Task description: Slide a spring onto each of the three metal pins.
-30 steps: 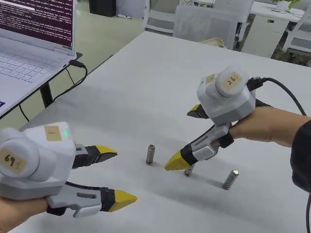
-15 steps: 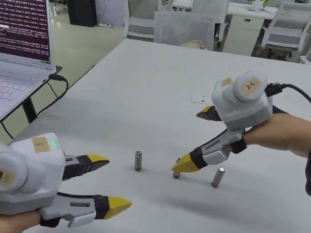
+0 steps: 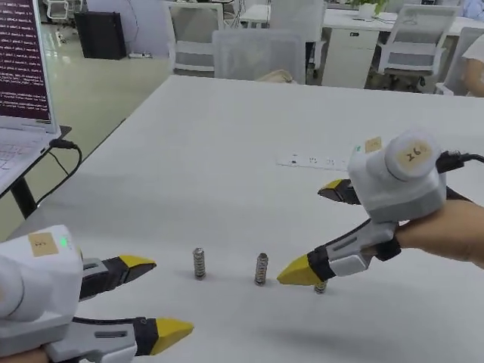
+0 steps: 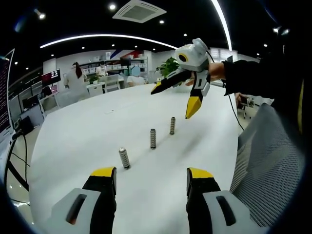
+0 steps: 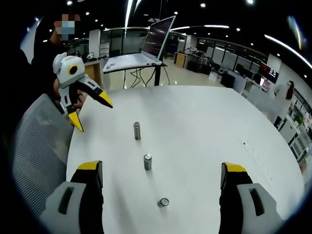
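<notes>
Three short metal pins stand in a row on the white table (image 3: pixel 227 128), each with a coil spring around it: the left pin (image 3: pixel 200 263), the middle pin (image 3: pixel 262 268) and the right pin (image 3: pixel 321 286). The right pin is partly hidden behind the lower finger of my right gripper (image 3: pixel 310 233). This gripper hovers open and holds nothing. My left gripper (image 3: pixel 155 296) is open and empty, low at the near left, a short way from the left pin. The left gripper view shows the row of pins (image 4: pixel 153 138) ahead. In the right gripper view the nearest pin (image 5: pixel 163 202) lies between the jaws.
A laptop (image 3: pixel 19 91) stands on a side stand at the left, with a black cable (image 3: pixel 64 155) hanging from it. A white power strip (image 3: pixel 314 161) lies farther back on the table. Office chairs (image 3: pixel 257 53) stand at the far edge.
The head camera has shifted. My right gripper has drawn back from the middle pin to the right pin, which leaned before. Both grippers stay open; the left has hardly moved.
</notes>
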A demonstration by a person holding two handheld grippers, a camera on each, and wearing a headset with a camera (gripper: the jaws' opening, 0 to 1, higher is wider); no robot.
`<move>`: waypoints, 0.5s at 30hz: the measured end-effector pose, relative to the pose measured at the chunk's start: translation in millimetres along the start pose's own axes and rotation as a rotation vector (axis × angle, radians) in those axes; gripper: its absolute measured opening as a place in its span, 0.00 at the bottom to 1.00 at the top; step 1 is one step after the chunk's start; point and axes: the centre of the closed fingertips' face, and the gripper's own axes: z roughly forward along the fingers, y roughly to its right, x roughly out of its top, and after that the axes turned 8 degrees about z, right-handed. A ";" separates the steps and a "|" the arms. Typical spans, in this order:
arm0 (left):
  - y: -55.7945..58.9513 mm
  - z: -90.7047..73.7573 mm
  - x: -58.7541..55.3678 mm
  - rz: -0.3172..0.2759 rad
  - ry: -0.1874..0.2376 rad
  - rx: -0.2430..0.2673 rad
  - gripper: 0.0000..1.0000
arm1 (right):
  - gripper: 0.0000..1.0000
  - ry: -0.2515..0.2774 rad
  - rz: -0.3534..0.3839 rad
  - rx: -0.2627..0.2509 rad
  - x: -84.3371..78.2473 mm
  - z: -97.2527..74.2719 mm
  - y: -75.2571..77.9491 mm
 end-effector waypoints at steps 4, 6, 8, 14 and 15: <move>0.8 -0.4 1.6 -0.003 0.003 0.001 0.53 | 1.00 0.025 0.027 -0.022 -7.2 -11.9 -0.9; 1.3 -0.5 1.7 -0.003 0.003 0.000 0.53 | 1.00 0.028 0.037 -0.030 -11.1 -15.3 -1.5; 1.3 -1.1 2.2 -0.002 0.004 0.001 0.53 | 1.00 0.034 0.050 -0.037 -15.8 -19.1 -2.0; 0.6 -3.6 5.0 -0.009 0.014 0.010 0.54 | 1.00 0.056 0.084 -0.057 -28.6 -29.3 -7.0; 0.6 -3.8 5.0 -0.010 0.014 0.010 0.54 | 1.00 0.062 0.088 -0.062 -31.3 -31.3 -8.5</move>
